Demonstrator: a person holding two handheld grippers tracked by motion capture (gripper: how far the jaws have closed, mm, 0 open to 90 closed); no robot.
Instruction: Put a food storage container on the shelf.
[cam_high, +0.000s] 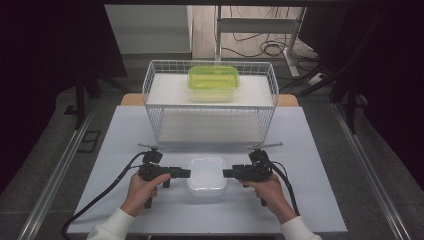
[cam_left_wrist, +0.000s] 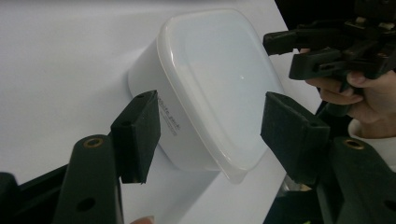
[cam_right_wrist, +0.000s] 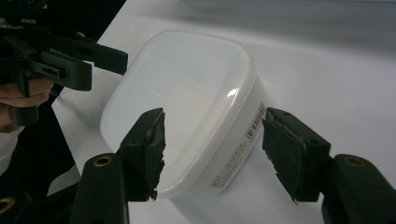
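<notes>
White tabletop (cam_high: 125, 150) under me. Between my two grippers sits the lidded container (cam_high: 206, 176), translucent white with a smooth, glossy lid. My left gripper (cam_high: 186, 173) and right gripper (cam_high: 226, 173) straddle its ends, jaws part open, gripping nothing. Uneven closing could skid it sideways or pop the lid. Beyond stands the wire basket (cam_high: 210, 100).

High view: above the near table (cam_high: 125, 200) edge, facing forward and down, far.
Left gripper view: close, looking rightward across the white container (cam_left_wrist: 210, 88).
Right gripper view: close, looking leftward.
Shared: white container (cam_high: 206, 172) (cam_right_wrist: 187, 102), opposite gripper.
</notes>
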